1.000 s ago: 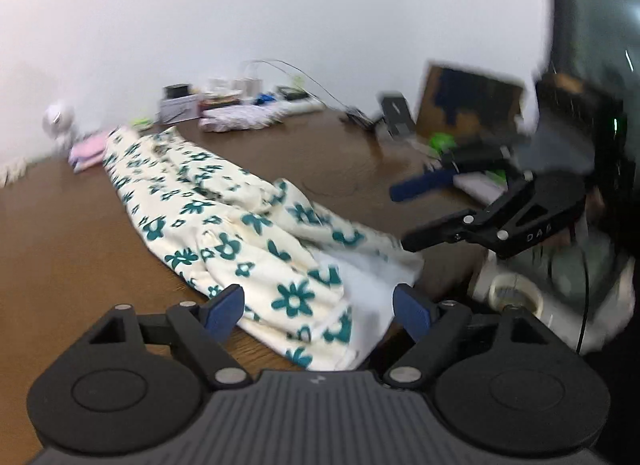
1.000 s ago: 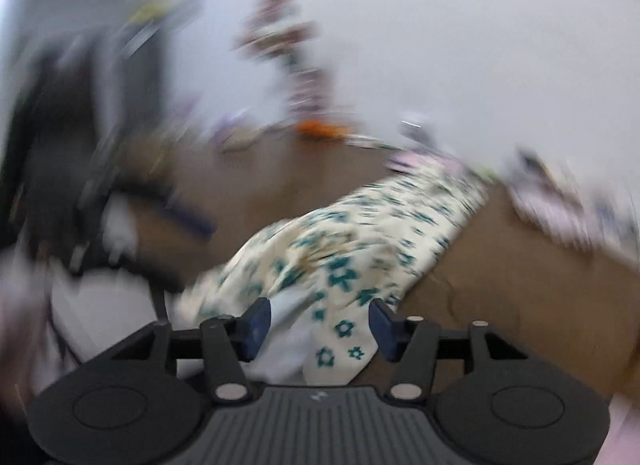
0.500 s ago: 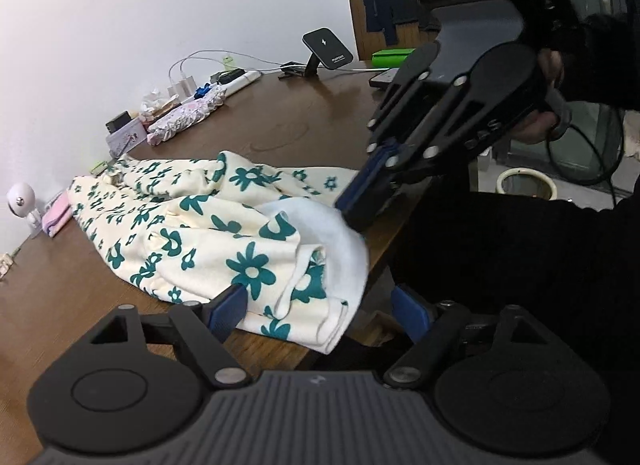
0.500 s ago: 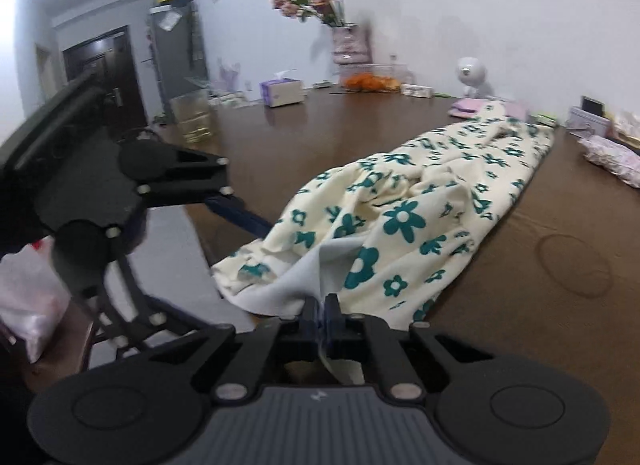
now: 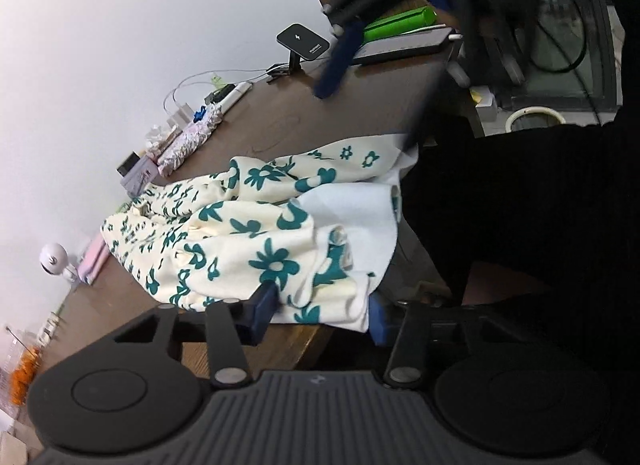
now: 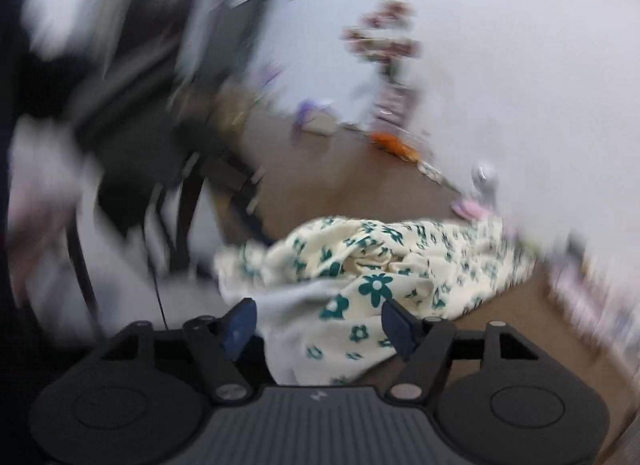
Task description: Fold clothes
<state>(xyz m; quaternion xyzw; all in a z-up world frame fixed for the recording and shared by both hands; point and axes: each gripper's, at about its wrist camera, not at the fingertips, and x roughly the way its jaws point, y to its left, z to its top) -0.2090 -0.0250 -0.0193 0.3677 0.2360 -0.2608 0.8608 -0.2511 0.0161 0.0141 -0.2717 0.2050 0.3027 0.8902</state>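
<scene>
A cream garment with teal flowers (image 5: 248, 241) lies crumpled along the brown table (image 5: 320, 117), its white inner side turned up at the near edge. My left gripper (image 5: 320, 313) is at that edge. Its jaws are closing, with the garment's hem bunched between the blue pads and not clamped. My right gripper (image 6: 320, 325) hovers over the same end of the garment (image 6: 400, 265). Its jaws are opening, and loose cloth lies between them. In the left wrist view one blue finger (image 5: 340, 57) of the right gripper shows blurred above the table.
A phone stand (image 5: 302, 41), a green box (image 5: 400, 23), cables and a power strip (image 5: 232, 93) line the far side. A small white camera (image 5: 54, 261) stands at the garment's far end. A person's dark clothing (image 5: 520, 205) fills the right, beside the table edge.
The right gripper, shut on the garment's edge half a second ago, has opened and swung up and away. The left gripper has rolled and its jaws have narrowed around the hem.
</scene>
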